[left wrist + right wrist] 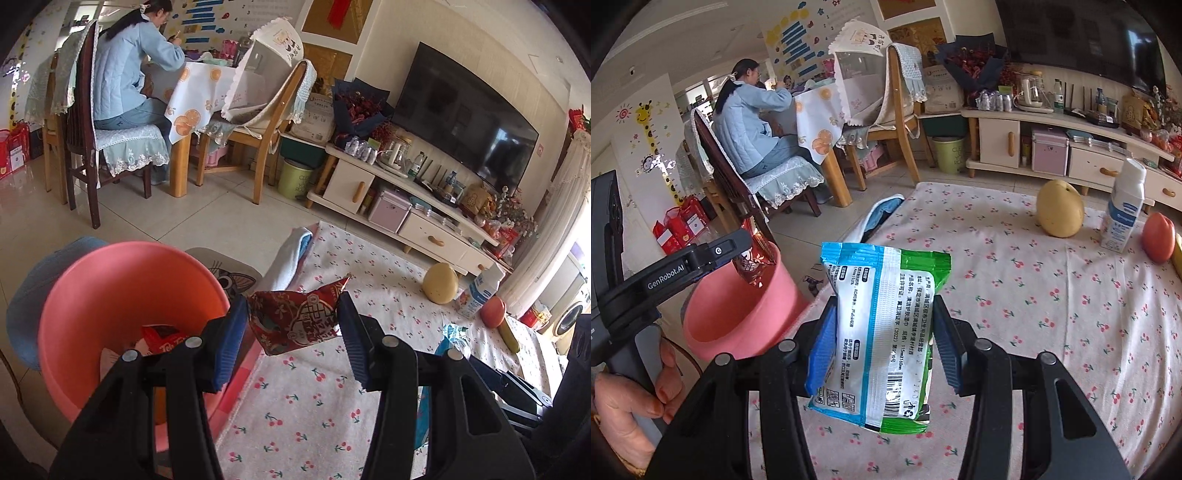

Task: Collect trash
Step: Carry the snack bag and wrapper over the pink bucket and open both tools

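My left gripper (291, 325) is shut on a red patterned snack wrapper (295, 317) and holds it just right of the pink bin (92, 295). The right wrist view shows that wrapper (753, 264) hanging over the bin's rim (746, 332). A red wrapper (162, 338) lies inside the bin. My right gripper (882, 343) is shut on a white, blue and green wet-wipes packet (879, 332), held above the cherry-print cloth (1034, 314), right of the bin.
On the cloth stand a yellow pomelo (1060, 208), a white milk carton (1123, 210), a red apple (1158, 238) and a banana (509, 334). A folded towel (291, 258) lies at the cloth's far edge. A person sits at a dining table (199, 96). A TV cabinet (399, 199) stands behind.
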`<state>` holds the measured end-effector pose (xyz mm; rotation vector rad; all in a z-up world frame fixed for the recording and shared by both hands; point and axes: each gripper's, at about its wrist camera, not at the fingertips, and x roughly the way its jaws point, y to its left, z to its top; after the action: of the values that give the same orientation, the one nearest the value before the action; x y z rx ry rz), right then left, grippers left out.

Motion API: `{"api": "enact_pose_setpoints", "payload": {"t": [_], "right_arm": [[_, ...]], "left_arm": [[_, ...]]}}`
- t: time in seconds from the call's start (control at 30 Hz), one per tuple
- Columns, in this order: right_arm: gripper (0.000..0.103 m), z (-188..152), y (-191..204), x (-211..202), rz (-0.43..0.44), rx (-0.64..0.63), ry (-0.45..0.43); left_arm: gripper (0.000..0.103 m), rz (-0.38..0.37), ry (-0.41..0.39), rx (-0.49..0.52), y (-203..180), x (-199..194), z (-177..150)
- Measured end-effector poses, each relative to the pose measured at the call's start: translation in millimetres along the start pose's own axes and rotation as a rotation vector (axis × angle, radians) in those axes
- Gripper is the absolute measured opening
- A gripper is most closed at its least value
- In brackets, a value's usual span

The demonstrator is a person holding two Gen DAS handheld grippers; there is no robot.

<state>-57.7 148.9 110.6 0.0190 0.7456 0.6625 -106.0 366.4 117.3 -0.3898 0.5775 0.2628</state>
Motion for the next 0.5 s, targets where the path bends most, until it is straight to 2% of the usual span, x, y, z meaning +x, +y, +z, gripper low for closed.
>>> {"api": "enact_pose_setpoints", "payload": {"t": [0.1, 0.17, 0.27, 0.5], "right_arm": [[0.05, 12, 23, 11, 0.028, -0.029, -0.001], [0.05, 19, 39, 20, 0.049, -0.049, 0.001], [0.05, 30, 64, 33, 0.087, -0.067, 0.005], [0.05, 46, 121, 65, 0.14, -0.132, 0.021]], "left_arm": [[0.051, 0.053, -0.022, 0.005, 15, -3, 5], [0.051, 0.053, -0.014, -0.026, 28, -3, 9], [0.051, 0.102, -0.024, -0.032, 43, -4, 15], [0.051, 0.148, -0.026, -0.108, 77, -4, 26]]}}
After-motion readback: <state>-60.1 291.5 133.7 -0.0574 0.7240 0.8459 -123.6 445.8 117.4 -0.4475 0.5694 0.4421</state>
